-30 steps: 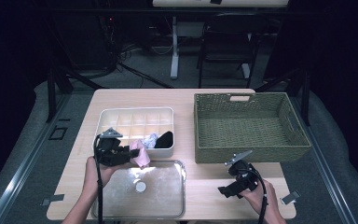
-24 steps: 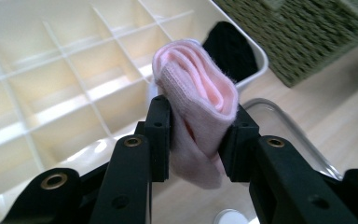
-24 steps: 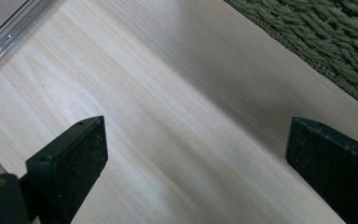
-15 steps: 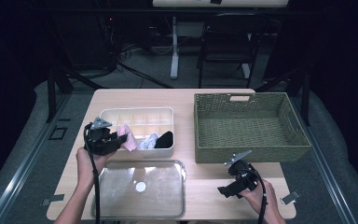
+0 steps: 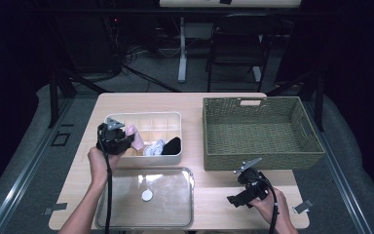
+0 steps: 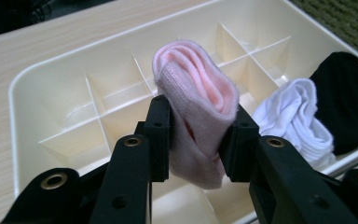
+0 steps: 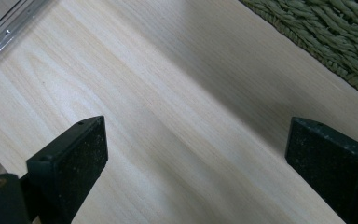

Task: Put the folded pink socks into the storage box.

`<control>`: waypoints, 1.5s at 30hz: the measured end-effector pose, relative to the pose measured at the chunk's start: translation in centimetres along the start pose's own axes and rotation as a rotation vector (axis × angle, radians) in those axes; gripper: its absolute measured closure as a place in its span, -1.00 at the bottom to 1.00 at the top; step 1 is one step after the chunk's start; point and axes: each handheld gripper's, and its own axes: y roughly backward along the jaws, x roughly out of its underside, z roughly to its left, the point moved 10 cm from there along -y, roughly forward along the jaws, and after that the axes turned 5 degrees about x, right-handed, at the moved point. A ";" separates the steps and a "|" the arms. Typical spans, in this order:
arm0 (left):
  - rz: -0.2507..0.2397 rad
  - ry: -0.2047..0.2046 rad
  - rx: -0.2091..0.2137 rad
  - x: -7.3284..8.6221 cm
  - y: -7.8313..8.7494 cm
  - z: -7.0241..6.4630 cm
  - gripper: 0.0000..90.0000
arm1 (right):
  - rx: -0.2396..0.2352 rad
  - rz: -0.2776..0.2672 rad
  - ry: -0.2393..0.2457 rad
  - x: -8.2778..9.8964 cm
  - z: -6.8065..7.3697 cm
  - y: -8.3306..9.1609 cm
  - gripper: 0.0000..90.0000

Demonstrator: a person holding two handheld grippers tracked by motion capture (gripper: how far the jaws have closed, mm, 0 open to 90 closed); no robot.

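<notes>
Pinching a folded pink sock (image 6: 196, 107) of soft ribbed knit, the left gripper (image 6: 198, 140) holds it over the cream plastic organizer (image 6: 42, 74), above its thin dividers. A white sock (image 6: 298, 116) and a black sock (image 6: 349, 98) lie rolled in compartments beside. The right gripper (image 7: 200, 158) has its fingers (image 7: 74, 158) spread over the pale wooden worktop (image 7: 168, 93), near the woven basket (image 7: 326, 32).

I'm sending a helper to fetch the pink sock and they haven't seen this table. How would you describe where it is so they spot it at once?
On the table's left half sits a cream divided box, beside the wicker basket. At the box's left end, the left gripper clamps the pink sock, a rolled bundle held above the compartments. The white sock and black sock lie down in the box.
</notes>
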 end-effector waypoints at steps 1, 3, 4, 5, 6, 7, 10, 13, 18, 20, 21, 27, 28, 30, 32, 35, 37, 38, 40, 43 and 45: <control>0.009 -0.007 -0.005 0.1 -0.4 0.0 0.52 | -0.008 -0.009 -0.015 0.0 0.2 0.0 -0.89; 0.023 -0.013 -0.009 0.3 -0.9 0.0 0.51 | -0.003 -0.022 -0.027 -0.1 0.2 0.0 -0.89; 0.034 -0.018 -0.015 0.5 -1.1 0.0 0.52 | 0.003 -0.013 -0.012 0.0 0.1 0.1 -0.89; 0.043 -0.023 -0.017 0.6 -1.3 0.0 0.51 | 0.002 -0.017 -0.014 -0.1 0.1 0.1 -0.88; 0.051 -0.036 -0.027 0.7 -1.5 -0.1 0.51 | 0.001 -0.013 -0.015 0.0 0.1 0.2 -0.88; 0.062 -0.056 -0.037 0.8 -1.6 -0.2 0.51 | 0.003 -0.017 -0.012 0.0 0.0 0.2 -0.88; 0.085 -0.076 -0.033 1.0 -2.1 -0.7 0.51 | -0.001 -0.017 -0.015 0.0 0.1 0.1 -0.88; 0.115 -0.061 -0.003 1.5 -2.5 -1.0 0.50 | -0.002 -0.014 -0.009 0.0 0.2 0.2 -0.88; 0.140 -0.008 0.043 2.3 -3.2 -1.0 0.45 | 0.010 -0.019 0.000 0.0 0.1 0.3 -0.88; 0.155 -0.001 0.060 2.5 -3.2 -1.0 0.41 | 0.005 -0.022 -0.004 0.0 0.1 0.3 -0.88; 0.161 0.009 0.074 2.5 -3.2 -1.0 0.38 | 0.003 -0.028 -0.010 -0.1 0.2 0.3 -0.88; 0.108 0.070 0.126 1.4 -2.2 -1.2 -0.05 | 0.014 -0.046 0.000 -0.2 0.0 0.5 -0.86; 0.099 0.072 0.123 1.2 -2.3 -1.3 -0.09 | 0.021 -0.055 -0.004 -0.3 0.0 0.6 -0.86; 0.098 0.072 0.120 1.1 -2.5 -1.4 -0.18 | 0.019 -0.054 -0.002 -0.3 0.0 0.6 -0.86; 0.097 0.078 0.114 1.1 -2.7 -1.3 -0.18 | 0.024 -0.038 0.012 -0.1 -0.1 0.5 -0.86; 0.083 0.095 0.120 1.1 -2.9 -1.0 -0.16 | 0.015 -0.039 0.002 -0.2 0.1 0.4 -0.85; 0.079 0.094 0.135 1.1 -2.8 -0.9 -0.02 | 0.012 -0.041 0.001 -0.2 0.2 0.3 -0.85; 0.076 0.094 0.136 1.1 -2.8 -1.0 0.09 | 0.012 -0.040 0.000 -0.2 0.2 0.3 -0.85; 0.077 0.096 0.131 1.3 -3.0 -1.1 0.30 | 0.011 -0.035 -0.002 -0.2 0.2 0.3 -0.85; 0.111 0.089 0.138 1.8 -3.3 -1.4 0.50 | 0.009 -0.040 -0.002 -0.2 0.2 0.3 -0.85; 0.133 0.082 0.144 2.0 -3.6 -1.5 0.55 | 0.017 -0.040 0.000 -0.2 0.1 0.3 -0.84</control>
